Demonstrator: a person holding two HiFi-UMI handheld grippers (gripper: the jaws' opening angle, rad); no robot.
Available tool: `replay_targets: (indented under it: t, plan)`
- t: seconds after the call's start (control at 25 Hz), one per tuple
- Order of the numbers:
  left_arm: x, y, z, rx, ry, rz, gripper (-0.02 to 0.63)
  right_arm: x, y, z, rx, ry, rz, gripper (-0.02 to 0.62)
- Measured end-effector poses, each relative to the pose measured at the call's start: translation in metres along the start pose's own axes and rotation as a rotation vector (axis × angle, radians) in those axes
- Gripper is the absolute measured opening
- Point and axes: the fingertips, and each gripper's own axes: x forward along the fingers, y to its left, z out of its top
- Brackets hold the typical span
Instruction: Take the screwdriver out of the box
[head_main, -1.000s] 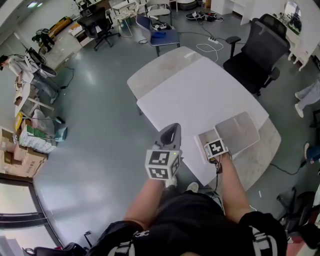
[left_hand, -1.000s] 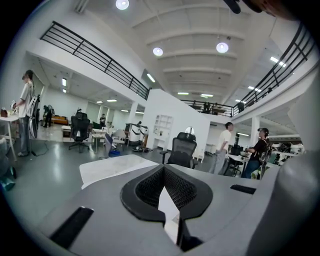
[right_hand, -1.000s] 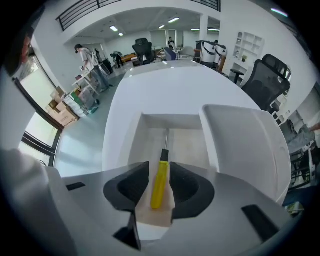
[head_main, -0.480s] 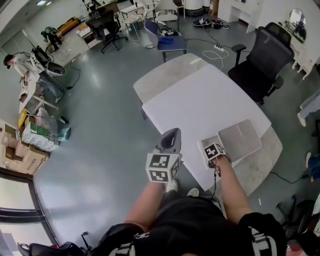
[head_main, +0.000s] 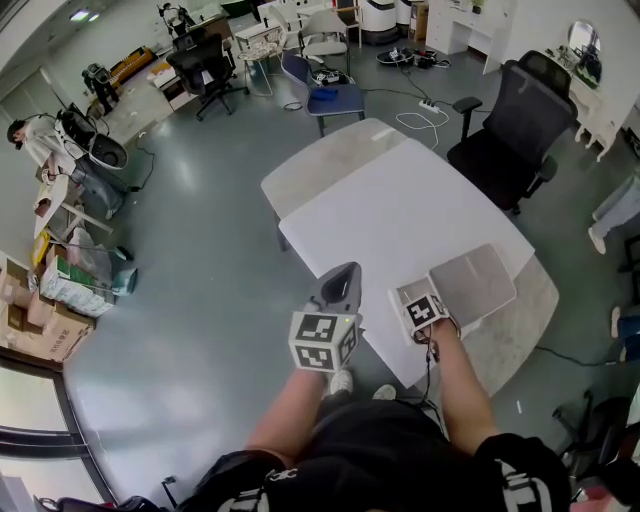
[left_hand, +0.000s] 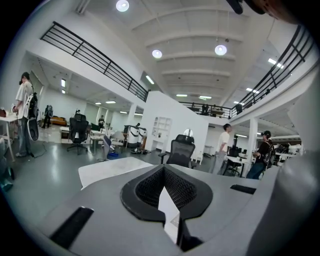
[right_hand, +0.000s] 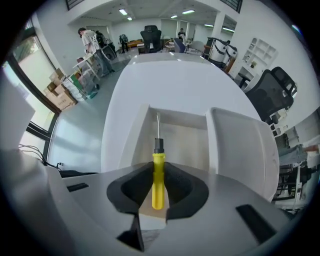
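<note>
A screwdriver with a yellow handle and a thin metal shaft lies in the open white box on the table's near edge. My right gripper points steeply down into the box. Its jaws are closing, and their dark pads touch both sides of the handle. In the head view the right gripper sits over the box, whose lid lies open to the right. My left gripper hovers off the table's near left edge, shut and holding nothing; its gripper view shows the jaws together.
The white table stretches away beyond the box. A black office chair stands at its far right. Grey floor lies to the left, with cardboard boxes and more chairs farther off. Several people stand in the background of the left gripper view.
The right gripper has stayed over the box, edging slightly left. The left gripper has not moved.
</note>
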Motion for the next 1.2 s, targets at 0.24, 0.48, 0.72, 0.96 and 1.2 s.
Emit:
replay_targets:
  t: [0.24,0.48,0.72,0.96,1.2]
  plan:
    - [0.003,-0.016,0.010,-0.021,-0.032,-0.059,0.014,-0.064,-0.003,0.029,0.069,-0.182,0.035,0.069]
    - [0.015,-0.030,0.016,0.000,-0.037,-0.091,0.014,-0.171,-0.040,0.086,0.128,-0.554,-0.037,0.069]
    - [0.024,-0.043,0.026,0.020,-0.047,-0.110,0.014,-0.265,-0.058,0.100,0.176,-0.900,-0.097,0.069]
    - [0.033,-0.053,0.036,0.032,-0.064,-0.134,0.014,-0.337,-0.071,0.085,0.272,-1.235,-0.207,0.069]
    - [0.039,-0.068,0.041,0.060,-0.076,-0.166,0.014,-0.355,-0.075,0.065,0.303,-1.352,-0.276,0.067]
